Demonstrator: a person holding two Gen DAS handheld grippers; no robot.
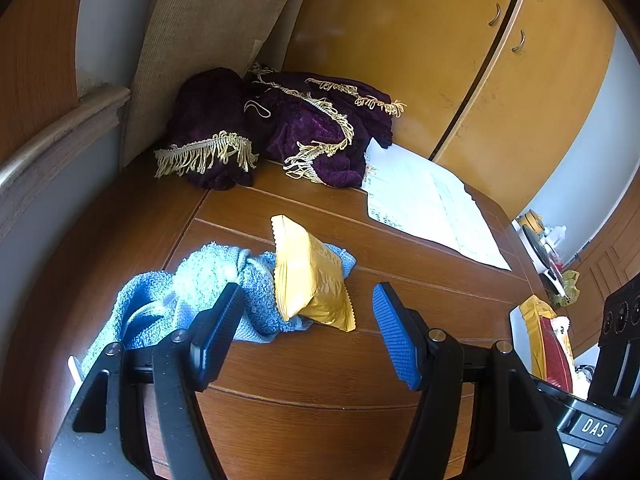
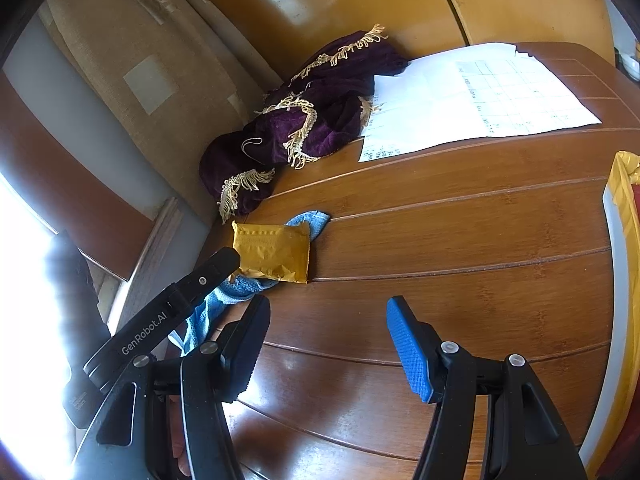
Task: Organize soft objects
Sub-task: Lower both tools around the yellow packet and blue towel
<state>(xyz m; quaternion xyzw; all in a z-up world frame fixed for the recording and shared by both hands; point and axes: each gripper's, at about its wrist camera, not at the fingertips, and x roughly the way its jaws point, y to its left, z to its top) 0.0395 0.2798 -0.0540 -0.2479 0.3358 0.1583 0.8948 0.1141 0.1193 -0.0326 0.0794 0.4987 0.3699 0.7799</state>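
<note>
1. Tools first: left tool [image 1: 308, 334] hangs low over the worktop [image 1: 328, 364], fingers spread wide, nothing btwn them. Right tool [image 2: 328, 344] likewise released and empty, set further back over bare wood.
2. Blue towel [image 1: 224, 288] lies bunched just ahead of the left tool; one left finger [image 1: 218, 328] sits over its near fold. Whether it touches the cloth, can't tell.
3. Yellow packet [image 1: 310, 276] rests on the towel's right part, tilted, one corner on the wood. Looks like the step in hand is taking the packet or towel. My guess: lift the packet off first, else it slides when the cloth is pulled.
4. Grip advice: pinch the packet by its crimped edge, or bite a thick fold of towel, not a loose corner; terry sags.
5. Room: open wood to the right of the towel, plenty for swinging across. Left side is tight — worktop edge and wall close by, towel hangs partly over the edge there in the right wrist view.
6. Right edge: a white-rimmed bin [image 2: 616, 240] w/ yellow liner sits close.
7. Farther back: white papers [image 1: 424, 200], flat, avoid dragging cloth over them.
8. Farthest: purple fringed cloth [image 1: 280, 128] heaped in the corner against a beige cushion [image 1: 200, 40] and the yellow cupboard [image 1: 460, 60]. No slack behind it.
</note>
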